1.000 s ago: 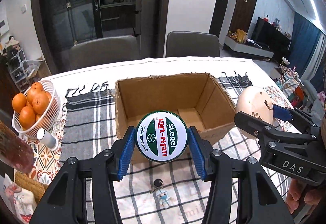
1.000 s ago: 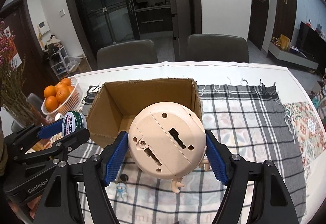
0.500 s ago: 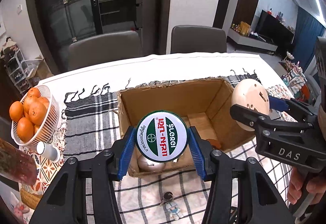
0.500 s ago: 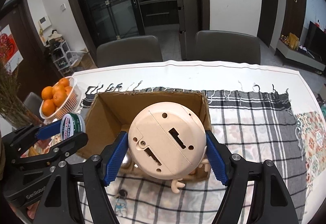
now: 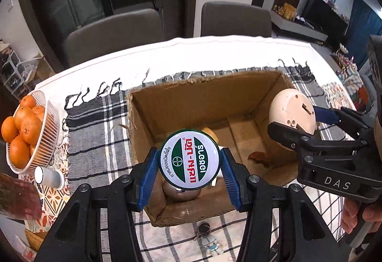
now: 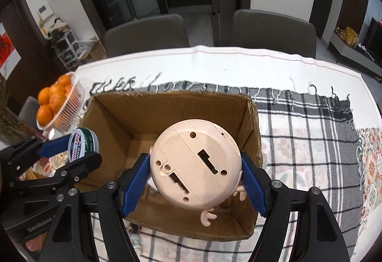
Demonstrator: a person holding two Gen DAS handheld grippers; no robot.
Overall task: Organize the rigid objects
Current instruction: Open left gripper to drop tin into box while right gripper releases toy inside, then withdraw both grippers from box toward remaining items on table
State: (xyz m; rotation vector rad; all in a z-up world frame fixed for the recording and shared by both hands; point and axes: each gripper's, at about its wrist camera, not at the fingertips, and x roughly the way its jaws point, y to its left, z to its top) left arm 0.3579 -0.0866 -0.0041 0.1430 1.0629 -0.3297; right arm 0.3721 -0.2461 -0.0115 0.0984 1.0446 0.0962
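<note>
My left gripper [image 5: 189, 166] is shut on a round green and white tin [image 5: 189, 159], lid facing the camera, above the near left part of an open cardboard box [image 5: 203, 92]. The right gripper [image 6: 195, 177] is shut on a round cream clock-like toy [image 6: 196, 163] with small feet, its back facing the camera, above the box [image 6: 172, 104]. Inside the box lie a dark round object [image 5: 181, 194], a yellowish thing [image 5: 210, 133] and a brown piece [image 5: 259, 157], partly hidden by the tin. Each gripper shows in the other's view: right gripper [image 5: 308, 126], left gripper [image 6: 71, 149].
The box stands on a checked cloth [image 5: 95, 123] over a white table. A white basket of oranges [image 5: 28, 128] and a small white cup [image 5: 49, 176] sit at the left. A tiny figurine [image 5: 211, 246] and a dark small item [image 5: 204, 228] lie before the box. Two chairs [image 6: 272, 30] stand behind.
Both grippers have moved forward and down with their objects, from in front of the box to above its opening. The box's contents have come into view.
</note>
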